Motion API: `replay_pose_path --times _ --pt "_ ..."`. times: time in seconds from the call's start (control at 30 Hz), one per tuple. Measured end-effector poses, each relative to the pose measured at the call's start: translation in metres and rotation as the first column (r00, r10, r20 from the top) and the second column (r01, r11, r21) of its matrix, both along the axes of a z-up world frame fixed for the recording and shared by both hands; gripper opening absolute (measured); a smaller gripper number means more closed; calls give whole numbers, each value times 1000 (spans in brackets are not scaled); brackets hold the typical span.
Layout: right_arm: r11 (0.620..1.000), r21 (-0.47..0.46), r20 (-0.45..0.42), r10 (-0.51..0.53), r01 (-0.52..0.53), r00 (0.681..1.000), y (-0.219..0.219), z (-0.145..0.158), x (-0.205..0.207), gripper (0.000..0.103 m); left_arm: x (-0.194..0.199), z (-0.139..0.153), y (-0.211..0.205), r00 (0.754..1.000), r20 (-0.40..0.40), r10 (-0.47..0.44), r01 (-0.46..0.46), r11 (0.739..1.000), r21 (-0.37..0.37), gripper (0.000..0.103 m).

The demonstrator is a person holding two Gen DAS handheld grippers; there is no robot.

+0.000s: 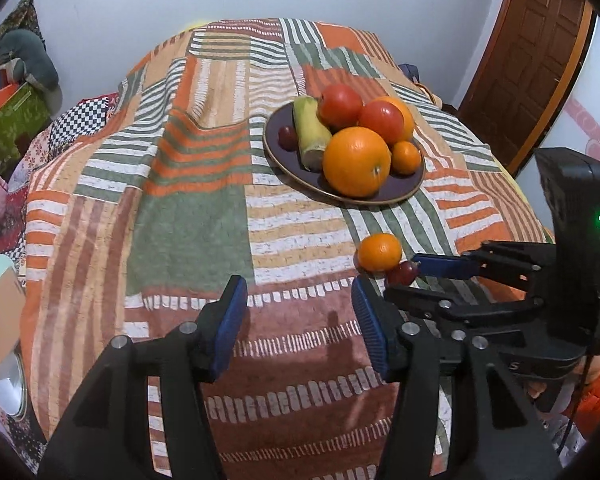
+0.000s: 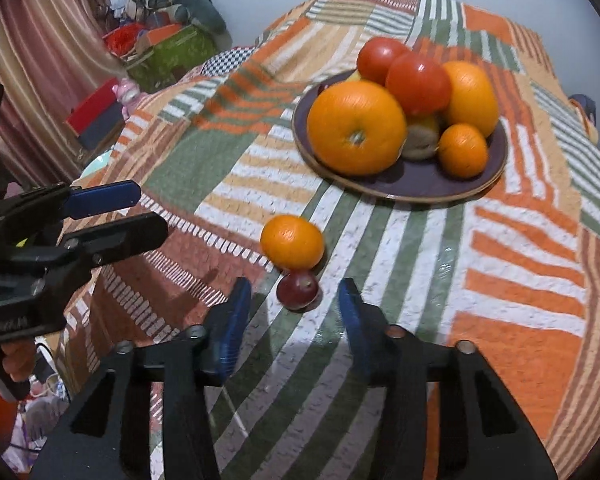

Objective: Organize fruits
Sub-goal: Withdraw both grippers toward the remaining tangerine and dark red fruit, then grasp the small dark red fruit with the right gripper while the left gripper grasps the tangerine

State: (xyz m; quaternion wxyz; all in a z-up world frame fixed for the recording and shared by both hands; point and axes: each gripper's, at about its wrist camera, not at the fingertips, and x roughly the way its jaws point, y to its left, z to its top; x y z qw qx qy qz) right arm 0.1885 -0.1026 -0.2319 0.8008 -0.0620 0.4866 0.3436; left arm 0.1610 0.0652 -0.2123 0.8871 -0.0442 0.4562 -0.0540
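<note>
**Both tongs spread, two fruits loose off the plate**

Left wrist view: left black gripper w/ blue pads (image 1: 298,326) is spread wide, nothing between jaws, above striped patchwork cloth (image 1: 188,232). Round dark purple plate (image 1: 414,188) carries big orange (image 1: 357,161), tomatoes, banana etc. Small orange mandarin (image 1: 380,252) lies near, off plate.

Right wrist view: right black gripper w/ blue pads (image 2: 296,318) is released, small dark-red grape-like fruit (image 2: 298,289) just ahead of its tips, touching the mandarin.

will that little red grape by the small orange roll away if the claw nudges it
Probably: the red grape is round and smooth on a flat cloth. The small orange touching it may block it on that side. The open right claw might squash it.
</note>
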Motion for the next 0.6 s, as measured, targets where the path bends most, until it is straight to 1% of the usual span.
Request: replay_pose_path --times 0.07,0.13,0.2,0.37,0.6 --pt "1000 -8 12 4 -4 1000 1 -2 0 35 1 -1 -3 1000 -2 -6 6 1000 -2 54" --pt "1000 -7 14 13 -13 1000 2 -1 0 23 3 -2 -7 1000 -4 -15 15 1000 -5 54" --pt "1000 -6 16 13 -13 1000 2 -1 0 19 5 -2 -12 1000 -5 -24 24 1000 -5 54" --pt "1000 18 23 13 -13 1000 -12 5 -5 18 12 -1 -27 998 -7 -56 56 998 -8 54" --pt "997 47 43 -60 58 997 -51 17 0 18 27 -15 -56 994 -36 -101 101 995 -10 54"
